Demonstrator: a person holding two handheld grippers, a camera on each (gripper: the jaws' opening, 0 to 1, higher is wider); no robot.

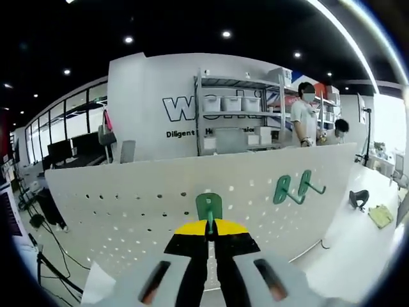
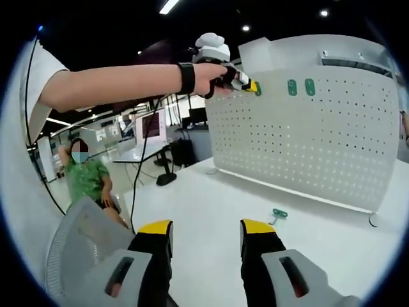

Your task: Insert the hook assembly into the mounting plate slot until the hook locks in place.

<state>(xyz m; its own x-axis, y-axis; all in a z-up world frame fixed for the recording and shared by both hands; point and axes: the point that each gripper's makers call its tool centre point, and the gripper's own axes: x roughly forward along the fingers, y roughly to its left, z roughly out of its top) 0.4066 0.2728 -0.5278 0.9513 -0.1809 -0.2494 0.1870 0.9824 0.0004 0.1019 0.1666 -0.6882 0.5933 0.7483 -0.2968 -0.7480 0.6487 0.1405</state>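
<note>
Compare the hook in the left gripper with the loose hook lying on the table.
The held hook is up against the pegboard, clamped in the shut left gripper; the loose hook lies flat on the white table, ungripped, beyond the open right gripper. Both are green.

left gripper view: close up, facing the pegboard (image 1: 160, 192) square-on | right gripper view: low over the tabletop (image 2: 211, 211), farther back, pegboard at 1 o'clock | shared: pegboard
</note>
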